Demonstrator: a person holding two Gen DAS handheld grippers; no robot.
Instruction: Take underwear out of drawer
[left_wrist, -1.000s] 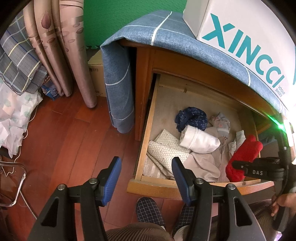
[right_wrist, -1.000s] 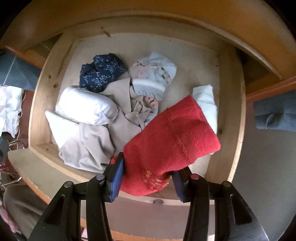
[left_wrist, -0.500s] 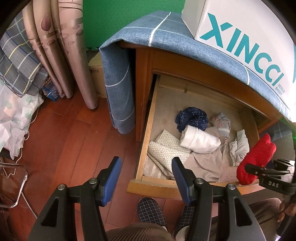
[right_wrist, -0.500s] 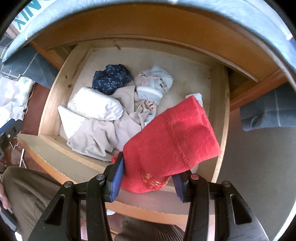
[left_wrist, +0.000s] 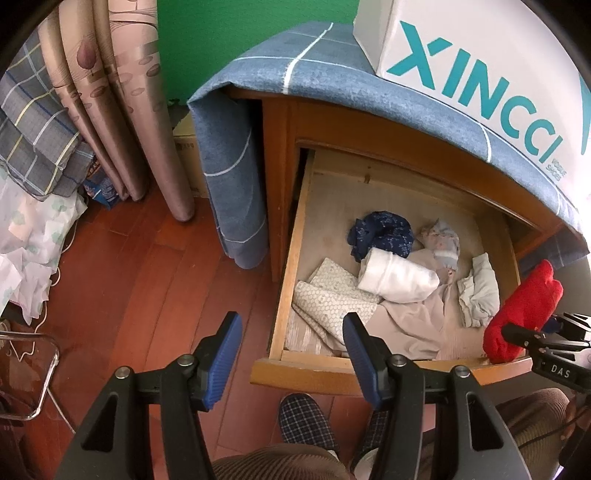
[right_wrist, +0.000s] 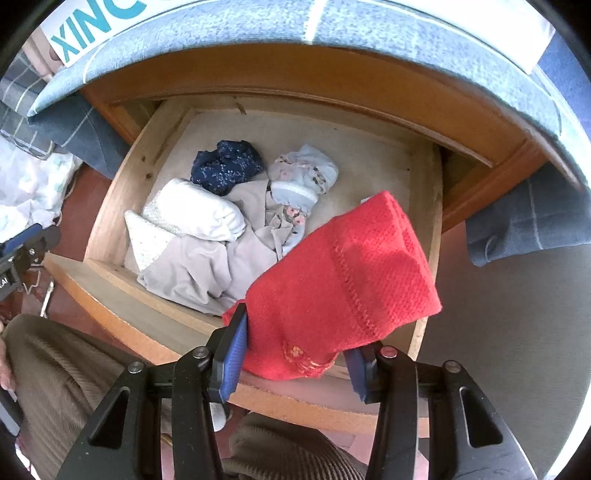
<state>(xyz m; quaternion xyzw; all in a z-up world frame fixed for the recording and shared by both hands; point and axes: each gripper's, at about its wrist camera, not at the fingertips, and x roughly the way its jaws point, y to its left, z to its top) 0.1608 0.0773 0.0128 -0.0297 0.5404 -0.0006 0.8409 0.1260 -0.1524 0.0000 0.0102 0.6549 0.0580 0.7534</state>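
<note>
The wooden drawer (left_wrist: 284, 280) stands pulled open, holding several folded garments: a navy one (left_wrist: 382, 236), a white roll (left_wrist: 395, 277), beige cloth (left_wrist: 410, 321) and a floral piece (right_wrist: 303, 177). My right gripper (right_wrist: 295, 354) is shut on red knitted underwear (right_wrist: 343, 280) and holds it above the drawer's front right corner; it also shows in the left wrist view (left_wrist: 521, 314). My left gripper (left_wrist: 291, 354) is open and empty, above the floor in front of the drawer's left corner.
A blue cloth (left_wrist: 236, 184) drapes the cabinet top, with a white XINCCI box (left_wrist: 480, 66) on it. Curtains (left_wrist: 122, 92) hang at the left. A plaid slipper (left_wrist: 306, 417) and the person's knees (right_wrist: 70, 369) are below the drawer front (left_wrist: 314, 373).
My right gripper has lifted the red underwear up and back, out of the drawer towards its front right corner. The left gripper has stayed nearly still.
</note>
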